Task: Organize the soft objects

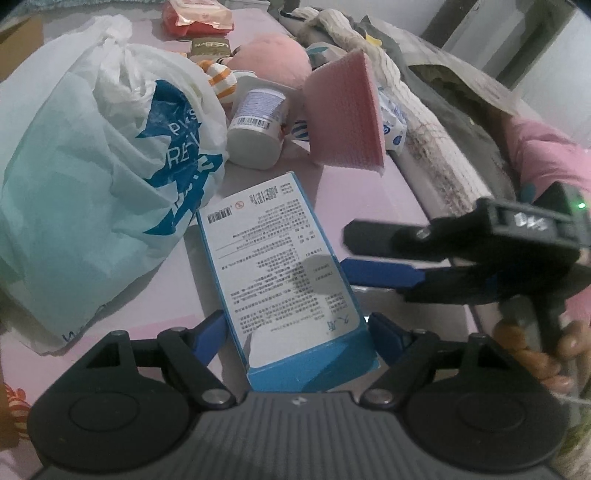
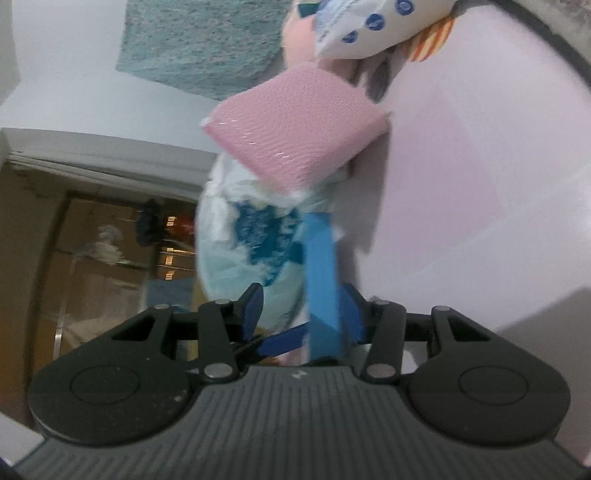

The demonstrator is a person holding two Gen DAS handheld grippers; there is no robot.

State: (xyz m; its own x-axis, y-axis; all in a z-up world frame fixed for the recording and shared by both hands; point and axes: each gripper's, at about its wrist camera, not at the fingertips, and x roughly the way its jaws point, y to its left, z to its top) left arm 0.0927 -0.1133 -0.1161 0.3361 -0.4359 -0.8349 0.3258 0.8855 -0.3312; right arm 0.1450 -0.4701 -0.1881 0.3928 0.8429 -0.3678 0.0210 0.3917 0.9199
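Note:
My left gripper (image 1: 295, 332) is shut on a blue and white printed box (image 1: 284, 266), held just above the pink table (image 1: 362, 192). My right gripper (image 1: 380, 254) comes in from the right and lies on its side, its blue fingers (image 1: 380, 275) against the box's right edge. In the right wrist view the box (image 2: 321, 280) stands between the right gripper's (image 2: 306, 314) spread fingers, touching the right one. A pink sponge (image 1: 343, 114) leans upright behind the box; it also shows in the right wrist view (image 2: 295, 133). A pink plush (image 1: 273, 55) lies further back.
A tied white and blue plastic bag (image 1: 99, 173) fills the left side. A white tub (image 1: 255, 125) lies on its side behind the box. A red packet (image 1: 199, 16) sits at the far edge. A tissue pack (image 1: 393, 122) and rolled cloth (image 1: 424, 122) line the right edge.

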